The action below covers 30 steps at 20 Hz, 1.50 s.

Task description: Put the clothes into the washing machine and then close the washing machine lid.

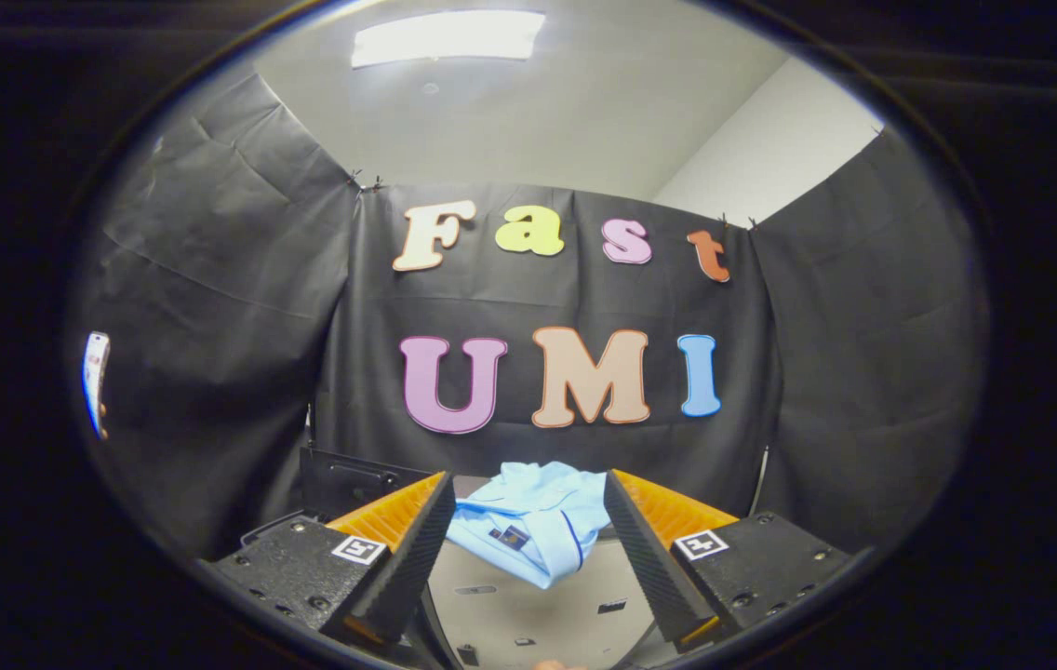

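Now the folded shirt (533, 526) is lined up.
Hand-held gripper (528, 549) fingers are spread apart; soft, light cloth is best pinched at a thick fold.

Black cloth walls (240, 307) enclose the booth; a ceiling light panel (448, 37) glows, white wall (770, 149) seemingly behind.

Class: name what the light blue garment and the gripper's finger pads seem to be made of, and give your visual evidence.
Light blue garment: probably thin woven cloth, matte; it folds and creases softly. It lies between the open gripper fingers. Finger pads: likely dark rubber or foam, matte, with fine ridges; orange backing looks like ribbed plastic.
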Each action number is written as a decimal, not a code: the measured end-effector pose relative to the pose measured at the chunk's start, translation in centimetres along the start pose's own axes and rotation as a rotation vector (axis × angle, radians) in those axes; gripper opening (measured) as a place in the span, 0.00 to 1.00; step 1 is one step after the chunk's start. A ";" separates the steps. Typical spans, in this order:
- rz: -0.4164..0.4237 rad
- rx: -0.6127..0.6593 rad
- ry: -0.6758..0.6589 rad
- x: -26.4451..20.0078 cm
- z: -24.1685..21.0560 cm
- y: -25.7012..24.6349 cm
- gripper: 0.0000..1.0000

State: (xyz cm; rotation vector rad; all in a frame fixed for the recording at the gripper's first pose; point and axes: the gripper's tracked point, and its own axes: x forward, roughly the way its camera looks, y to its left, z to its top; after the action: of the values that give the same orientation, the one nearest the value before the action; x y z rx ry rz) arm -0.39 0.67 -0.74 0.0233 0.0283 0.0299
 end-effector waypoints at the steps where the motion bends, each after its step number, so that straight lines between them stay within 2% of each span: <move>1: 0.002 0.001 0.002 0.0 0.0 0.0 0.97; 17: 0.035 0.009 0.012 1.2 -0.3 1.3 0.97; 23: 0.049 -0.010 0.066 5.6 -1.6 1.4 0.97; 30: -0.018 -0.024 0.111 12.9 -3.3 -1.7 0.97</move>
State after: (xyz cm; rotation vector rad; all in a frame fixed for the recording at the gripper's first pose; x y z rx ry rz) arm 12.44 -0.56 -4.39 -0.0028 0.1391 0.0136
